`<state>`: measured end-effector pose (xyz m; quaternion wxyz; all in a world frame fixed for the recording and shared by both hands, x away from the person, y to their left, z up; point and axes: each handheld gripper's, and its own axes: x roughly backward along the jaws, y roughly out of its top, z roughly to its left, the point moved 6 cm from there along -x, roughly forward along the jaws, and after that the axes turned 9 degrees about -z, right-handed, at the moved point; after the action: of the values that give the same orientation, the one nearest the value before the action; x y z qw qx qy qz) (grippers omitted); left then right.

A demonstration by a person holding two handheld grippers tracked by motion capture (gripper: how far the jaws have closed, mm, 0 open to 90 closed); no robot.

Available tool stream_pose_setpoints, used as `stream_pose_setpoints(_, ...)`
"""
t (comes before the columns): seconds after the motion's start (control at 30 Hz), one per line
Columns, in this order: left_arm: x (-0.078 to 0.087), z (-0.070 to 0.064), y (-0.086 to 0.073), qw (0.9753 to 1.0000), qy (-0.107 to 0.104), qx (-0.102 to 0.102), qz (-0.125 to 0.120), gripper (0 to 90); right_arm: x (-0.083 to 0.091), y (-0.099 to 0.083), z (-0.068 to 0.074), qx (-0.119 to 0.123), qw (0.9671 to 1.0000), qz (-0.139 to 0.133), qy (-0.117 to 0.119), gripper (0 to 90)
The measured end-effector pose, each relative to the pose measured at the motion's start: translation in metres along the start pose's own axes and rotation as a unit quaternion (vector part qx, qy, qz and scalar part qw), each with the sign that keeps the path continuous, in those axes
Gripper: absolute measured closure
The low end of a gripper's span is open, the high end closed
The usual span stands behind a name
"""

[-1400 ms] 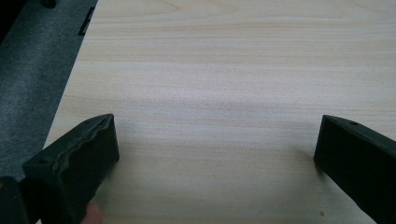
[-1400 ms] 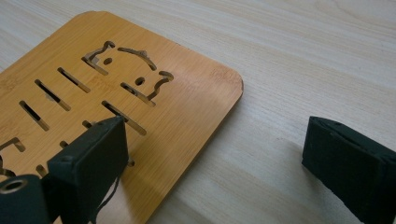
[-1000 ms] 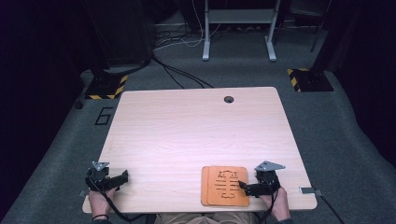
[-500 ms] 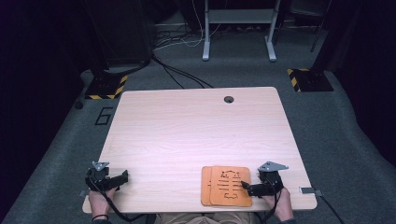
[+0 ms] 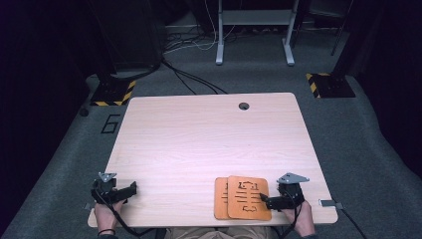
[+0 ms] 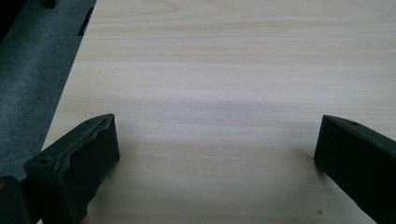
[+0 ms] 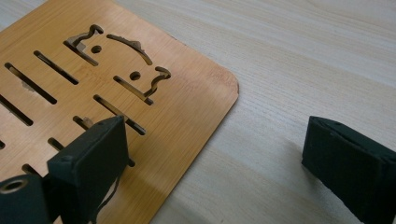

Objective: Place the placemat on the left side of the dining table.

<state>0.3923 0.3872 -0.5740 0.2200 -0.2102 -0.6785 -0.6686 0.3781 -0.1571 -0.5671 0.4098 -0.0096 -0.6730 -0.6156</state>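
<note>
A pale wood-grain tabletop (image 5: 209,144) with rounded corners is seen, with a round cable hole (image 5: 243,106) cut near the middle of its far edge. Two orange bamboo boards are laid near the near edge, toward the right corner. The upper slotted board (image 5: 248,197) is shifted rightward over the lower board (image 5: 220,198), partly overlapping it. The slots are cut through the upper board (image 7: 116,84).
</note>
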Motion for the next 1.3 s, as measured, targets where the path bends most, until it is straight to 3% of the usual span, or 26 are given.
stream_pose_setpoints(0.1,0.002,-0.005,0.001,0.9999,-0.007,0.005,0.005,0.0,0.0,0.0,0.0,0.001,1.0,-0.002,-0.001,6.1)
stream_pose_setpoints(0.17,0.003,-0.013,0.003,0.9996,-0.024,0.006,0.012,0.0,0.0,0.0,0.0,0.0,1.0,-0.003,-0.002,6.2)
stream_pose_setpoints(0.27,0.006,-0.026,0.007,0.9988,-0.043,-0.006,0.023,0.0,0.0,0.0,0.0,0.0,1.0,-0.003,-0.003,6.2)
stream_pose_setpoints(0.47,0.015,-0.055,0.018,0.9965,-0.079,-0.024,0.014,0.0,0.0,0.0,0.0,-0.001,1.0,-0.004,-0.005,6.2)
stream_pose_setpoints(0.53,0.02,-0.071,0.022,0.9942,-0.103,-0.03,0.012,0.0,0.0,-0.001,-0.001,0.0,1.0,-0.005,-0.007,6.2)
stream_pose_setpoints(0.57,0.02,-0.071,0.022,0.9942,-0.103,-0.03,0.012,0.0,0.0,-0.001,-0.001,0.0,1.0,-0.005,-0.007,6.2)
stream_pose_setpoints(0.8,0.027,-0.115,0.027,0.986,-0.157,-0.055,0.015,0.1,0.001,-0.001,-0.001,-0.002,1.0,-0.005,-0.008,6.2)
stream_pose_setpoints(0.97,0.029,-0.141,0.029,0.9805,-0.182,-0.073,0.016,0.1,0.001,-0.001,-0.001,-0.003,0.9999,-0.007,-0.009,6.2)
stream_pose_setpoints(1.0,0.029,-0.144,0.029,0.9803,-0.183,-0.073,0.015,0.1,0.001,-0.001,-0.001,-0.003,0.9999,-0.007,-0.009,6.2)
stream_pose_setpoints(1.3,0.032,-0.185,0.03,0.9688,-0.223,-0.104,0.025,0.1,0.001,-0.001,-0.001,-0.005,0.9999,-0.008,-0.012,6.3)
